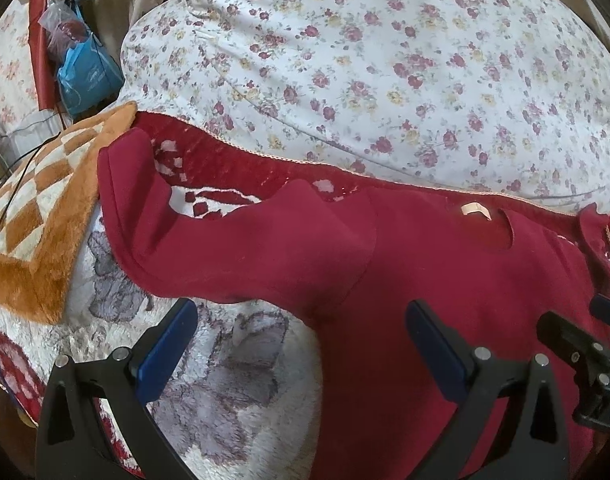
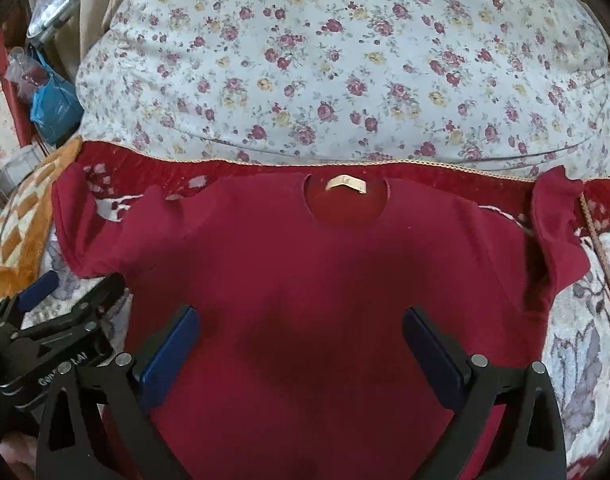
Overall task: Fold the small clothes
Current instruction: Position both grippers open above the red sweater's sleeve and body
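A small dark red T-shirt [image 2: 325,264] lies spread flat, front up, on a patterned rug [image 2: 577,320], its collar and beige label [image 2: 345,182] at the far side. Its left sleeve [image 1: 145,208] stretches out to the left. My left gripper [image 1: 301,320] is open above the shirt's left side, below that sleeve, holding nothing. My right gripper [image 2: 301,328] is open above the middle of the shirt's body, holding nothing. The left gripper also shows at the left edge of the right wrist view [image 2: 65,296].
A large floral cushion [image 2: 345,60] lies just beyond the shirt's collar. An orange and white checked plush mat [image 1: 45,216] lies at the left. Blue and clear plastic bags [image 1: 85,76] sit at the far left, by a curtain.
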